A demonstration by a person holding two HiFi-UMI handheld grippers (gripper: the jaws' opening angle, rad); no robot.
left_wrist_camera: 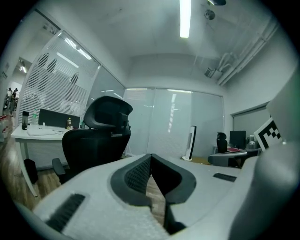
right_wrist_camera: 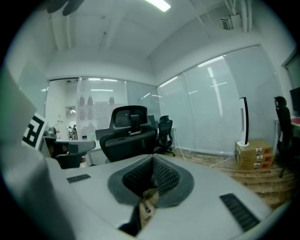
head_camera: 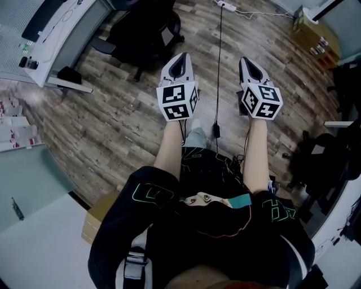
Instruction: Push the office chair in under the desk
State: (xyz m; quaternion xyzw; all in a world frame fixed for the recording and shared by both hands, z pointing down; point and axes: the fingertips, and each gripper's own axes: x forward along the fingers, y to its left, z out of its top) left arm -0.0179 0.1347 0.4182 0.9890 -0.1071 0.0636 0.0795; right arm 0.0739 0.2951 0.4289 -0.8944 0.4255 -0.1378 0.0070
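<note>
Grey-brown plank floor [head_camera: 113,124] underfoot, with a black cable [head_camera: 219,68] across it up to a white power strip [head_camera: 227,5]; cardboard boxes [head_camera: 316,36] stacked at the far right, near a frosted glass wall [right_wrist_camera: 211,103] from floor to ceiling; slim white tower [right_wrist_camera: 243,119] upright just beside those boxes; white blinds [left_wrist_camera: 51,89] at the left; pale ceiling with a lit strip light [left_wrist_camera: 184,18] and bare pipes [left_wrist_camera: 234,65] along the right-hand wall; spare black chair [right_wrist_camera: 165,129] near the glass; dark monitor [left_wrist_camera: 236,138] far off at the right; lone carton [head_camera: 98,217] on the floor close by.
</note>
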